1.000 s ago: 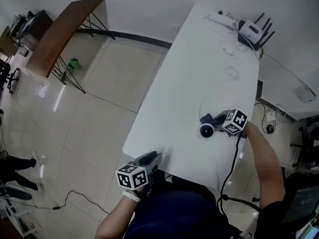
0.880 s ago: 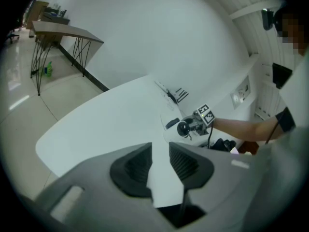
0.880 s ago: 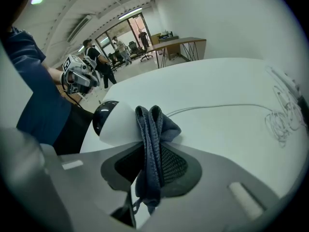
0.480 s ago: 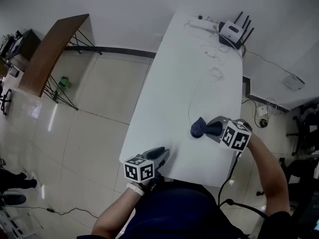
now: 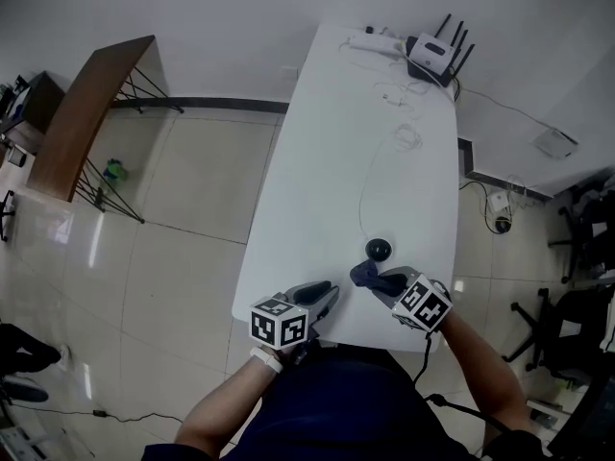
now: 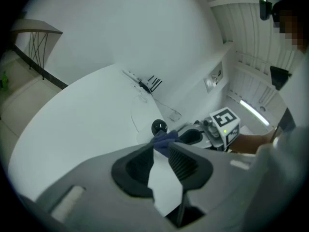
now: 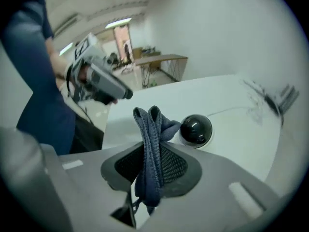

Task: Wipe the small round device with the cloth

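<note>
— Right gripper view: what is the right gripper (image 7: pixel 153 151) doing?
— Its jaws are pinched on the cloth (image 7: pixel 150 124), a dark blue folded strip standing up between the pads, with a loose tail hanging below.
— And the small round device (image 7: pixel 195 129)?
— It's a glossy black dome on a pale base, sitting on the white surface (image 7: pixel 241 144) near its close edge, just beyond the cloth. Whether fabric touches the dome I cannot tell.
— Left gripper (image 6: pixel 161 154)?
— Low at the near edge, apart from the dome. Its jaws are closing to a narrow gap, with only bare surface showing through.
— How will the device handle?
— Light, I'd judge, and slick. A thin cable (image 5: pixel 363 200) trails from it, so a hard wipe could push it along. The dome probably smears easily, so gentle pressure.
— Where to hold it?
— By the base's rim, not the dome, if the left gripper steadies it. The cloth is limp, and the grip low on the fold leaves a soft top for wiping.
</note>
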{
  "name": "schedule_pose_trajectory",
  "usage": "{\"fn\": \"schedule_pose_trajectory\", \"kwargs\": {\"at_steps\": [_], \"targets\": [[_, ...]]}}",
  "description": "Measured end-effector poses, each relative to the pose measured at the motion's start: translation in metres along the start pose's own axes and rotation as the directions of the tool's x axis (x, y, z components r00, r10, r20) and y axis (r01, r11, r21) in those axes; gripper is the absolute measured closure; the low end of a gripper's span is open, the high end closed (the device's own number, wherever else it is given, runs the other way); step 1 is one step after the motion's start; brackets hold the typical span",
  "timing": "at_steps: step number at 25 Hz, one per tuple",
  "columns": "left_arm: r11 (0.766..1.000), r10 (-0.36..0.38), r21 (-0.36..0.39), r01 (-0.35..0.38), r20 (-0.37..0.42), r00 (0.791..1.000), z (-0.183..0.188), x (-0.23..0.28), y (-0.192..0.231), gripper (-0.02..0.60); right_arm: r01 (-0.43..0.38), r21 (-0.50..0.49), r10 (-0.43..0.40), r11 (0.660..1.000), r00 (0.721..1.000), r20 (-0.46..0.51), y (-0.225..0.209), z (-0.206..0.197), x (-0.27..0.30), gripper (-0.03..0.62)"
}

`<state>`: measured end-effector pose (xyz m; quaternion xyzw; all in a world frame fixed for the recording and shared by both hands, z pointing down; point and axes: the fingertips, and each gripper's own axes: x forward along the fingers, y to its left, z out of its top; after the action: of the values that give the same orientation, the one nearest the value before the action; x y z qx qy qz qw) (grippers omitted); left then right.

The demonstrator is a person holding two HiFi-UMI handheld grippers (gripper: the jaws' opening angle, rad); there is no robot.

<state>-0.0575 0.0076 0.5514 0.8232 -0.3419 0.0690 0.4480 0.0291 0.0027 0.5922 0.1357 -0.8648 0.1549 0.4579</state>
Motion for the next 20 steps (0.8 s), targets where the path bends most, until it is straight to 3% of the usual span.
{"fn": "schedule_pose_trajectory", "kwargs": {"at_steps": [1, 2, 4, 6, 7, 9, 11, 14, 15, 16, 18, 20], "targets": [[1.0, -0.018, 0.002, 0.018, 0.004, 1.0, 0.001, -0.001, -0.002, 0.488, -0.044, 0.137, 0.029, 0.99, 0.994, 0.109, 0.0, 0.009, -0.004, 0.5], [0.999, -0.042, 0.001, 0.042, 0.008, 0.999, 0.002, -0.003, -0.004, 0.477, -0.104, 0.267, 0.04, 0.958, 0.971, 0.235, -0.002, 0.024, -0.012, 0.5], [0.995, -0.102, -0.007, 0.102, 0.023, 0.995, 0.006, -0.005, -0.011, 0.431, -0.269, 0.468, 0.015, 0.842, 0.878, 0.479, -0.009, 0.056, -0.036, 0.499], [0.984, -0.173, -0.026, 0.175, 0.061, 0.983, 0.014, -0.006, -0.018, 0.396, -0.459, 0.551, -0.019, 0.696, 0.756, 0.654, -0.013, 0.079, -0.054, 0.499], [0.976, -0.211, -0.039, 0.215, 0.088, 0.973, 0.02, -0.006, -0.023, 0.376, -0.53, 0.557, -0.031, 0.64, 0.706, 0.708, -0.012, 0.085, -0.059, 0.499], [0.953, -0.284, -0.064, 0.296, 0.145, 0.948, 0.035, -0.007, -0.032, 0.349, -0.604, 0.544, -0.046, 0.583, 0.644, 0.764, -0.008, 0.09, -0.062, 0.499], [0.929, -0.346, -0.073, 0.363, 0.175, 0.922, 0.047, -0.005, -0.041, 0.333, -0.644, 0.523, -0.042, 0.558, 0.607, 0.794, -0.002, 0.093, -0.062, 0.497], [0.896, -0.427, -0.066, 0.439, 0.143, 0.893, 0.048, 0.002, -0.056, 0.328, -0.711, 0.486, -0.038, 0.508, 0.545, 0.838, 0.008, 0.098, -0.063, 0.497], [0.883, -0.453, -0.067, 0.464, 0.134, 0.881, 0.048, 0.003, -0.061, 0.346, -0.733, 0.48, -0.045, 0.482, 0.527, 0.849, 0.01, 0.099, -0.063, 0.497], [0.872, -0.474, -0.069, 0.485, 0.134, 0.871, 0.047, 0.004, -0.065, 0.402, -0.754, 0.479, -0.056, 0.451, 0.511, 0.858, 0.011, 0.099, -0.063, 0.497], [0.865, -0.482, -0.079, 0.495, 0.139, 0.865, 0.046, 0.006, -0.065, 0.468, -0.773, 0.482, -0.075, 0.413, 0.499, 0.864, 0.01, 0.097, -0.061, 0.491], [0.875, -0.457, -0.103, 0.473, 0.146, 0.877, 0.042, 0.008, -0.057, 0.486, -0.75, 0.506, -0.091, 0.426, 0.521, 0.849, 0.008, 0.091, -0.056, 0.465]]}}
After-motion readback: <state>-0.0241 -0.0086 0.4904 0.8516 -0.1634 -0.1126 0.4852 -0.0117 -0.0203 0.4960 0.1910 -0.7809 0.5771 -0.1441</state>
